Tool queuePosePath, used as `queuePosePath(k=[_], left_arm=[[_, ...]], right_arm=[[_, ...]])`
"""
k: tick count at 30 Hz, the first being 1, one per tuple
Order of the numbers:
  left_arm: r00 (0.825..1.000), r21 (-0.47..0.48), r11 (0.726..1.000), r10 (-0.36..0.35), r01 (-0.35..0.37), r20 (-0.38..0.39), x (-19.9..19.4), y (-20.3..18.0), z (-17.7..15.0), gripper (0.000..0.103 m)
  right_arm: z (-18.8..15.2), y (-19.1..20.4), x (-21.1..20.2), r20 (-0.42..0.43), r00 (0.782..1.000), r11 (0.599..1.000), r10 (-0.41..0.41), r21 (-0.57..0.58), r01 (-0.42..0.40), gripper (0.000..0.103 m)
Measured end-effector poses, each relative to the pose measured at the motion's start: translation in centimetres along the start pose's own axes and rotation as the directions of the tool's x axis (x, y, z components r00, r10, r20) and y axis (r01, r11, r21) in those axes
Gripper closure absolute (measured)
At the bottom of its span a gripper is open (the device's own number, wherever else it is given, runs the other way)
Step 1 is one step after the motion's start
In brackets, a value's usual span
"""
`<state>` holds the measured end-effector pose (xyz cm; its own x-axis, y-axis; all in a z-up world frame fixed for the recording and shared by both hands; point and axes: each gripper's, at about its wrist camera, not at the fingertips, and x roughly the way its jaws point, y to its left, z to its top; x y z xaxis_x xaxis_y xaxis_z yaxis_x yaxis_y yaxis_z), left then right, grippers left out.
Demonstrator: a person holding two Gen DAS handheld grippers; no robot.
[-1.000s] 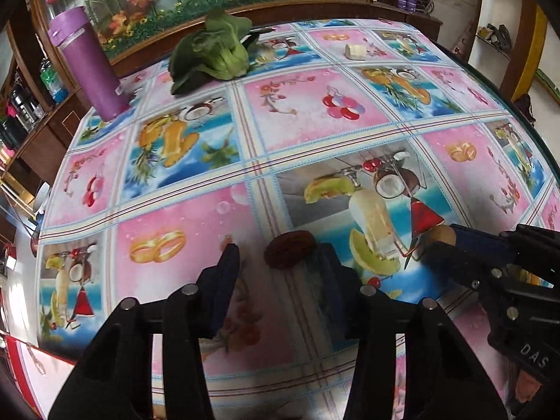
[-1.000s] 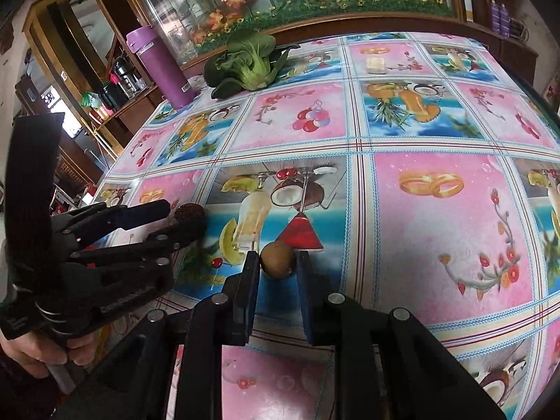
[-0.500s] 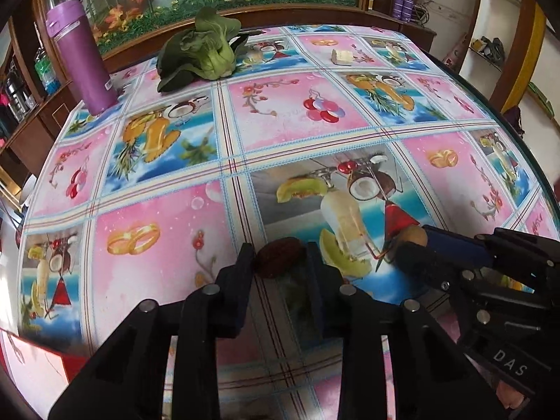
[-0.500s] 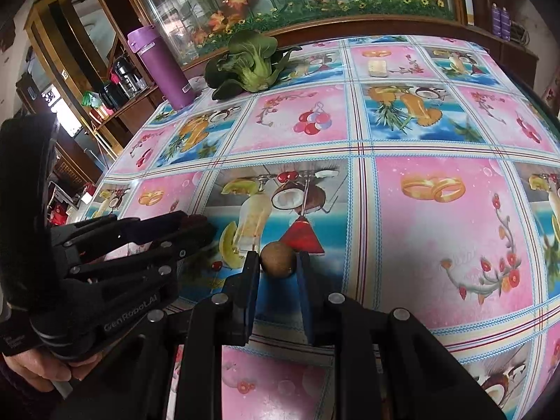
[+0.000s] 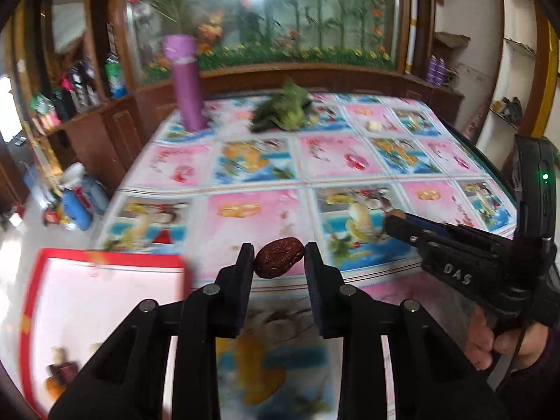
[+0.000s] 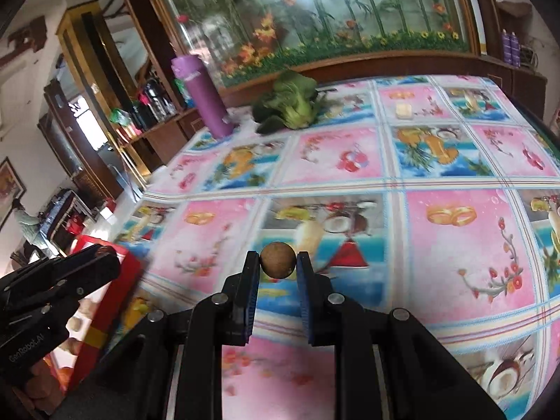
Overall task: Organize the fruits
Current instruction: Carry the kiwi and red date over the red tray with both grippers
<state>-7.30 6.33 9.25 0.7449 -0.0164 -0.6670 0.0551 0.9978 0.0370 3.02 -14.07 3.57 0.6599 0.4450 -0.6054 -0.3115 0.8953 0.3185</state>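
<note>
While both fruits are now riding clear of the tablecloth (image 5: 350, 161), the left gripper (image 5: 278, 255) is clamping a red date (image 5: 279, 257) and the right gripper (image 6: 278, 262) a brown longan (image 6: 278, 259), both swinging toward the red box (image 5: 105, 255) off the table's left edge; deposit appears next.

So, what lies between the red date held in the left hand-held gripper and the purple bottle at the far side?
Only bare printed tablecloth lies between the red date and the purple bottle, as the left wrist view shows.
</note>
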Motion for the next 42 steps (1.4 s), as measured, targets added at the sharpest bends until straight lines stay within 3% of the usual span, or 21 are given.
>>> queuePosePath(k=[7,10,18,32,42], left_arm=[[0.983,-0.078,0.986,0.155,-0.147,0.097,-5.8,5.4,-2.1,0.072],[0.974,-0.112,0.977,0.195,-0.182,0.114,-7.2,7.4,-3.1,0.072],[0.955,-0.173,0.956,0.262,-0.237,0.138,-9.0,10.9,-5.1,0.072],[0.944,-0.250,0.926,0.316,-0.284,0.099,-9.5,15.6,-8.1,0.072],[0.942,-0.271,0.915,0.328,-0.298,0.074,-9.5,17.4,-9.4,0.072]], right_arm=[[-1.3,8.0,-1.4,0.021,0.992,0.990,0.122,-0.075,-0.120,0.083],[-1.8,12.1,-1.8,0.014,0.986,0.977,0.169,-0.131,-0.165,0.083],[-3.3,18.0,-2.3,-0.001,0.975,0.952,0.222,-0.215,-0.217,0.083],[-6.3,23.4,-0.7,-0.077,0.971,0.917,0.227,-0.319,-0.239,0.083],[-7.6,24.7,0.4,-0.107,0.971,0.911,0.216,-0.335,-0.240,0.083]])
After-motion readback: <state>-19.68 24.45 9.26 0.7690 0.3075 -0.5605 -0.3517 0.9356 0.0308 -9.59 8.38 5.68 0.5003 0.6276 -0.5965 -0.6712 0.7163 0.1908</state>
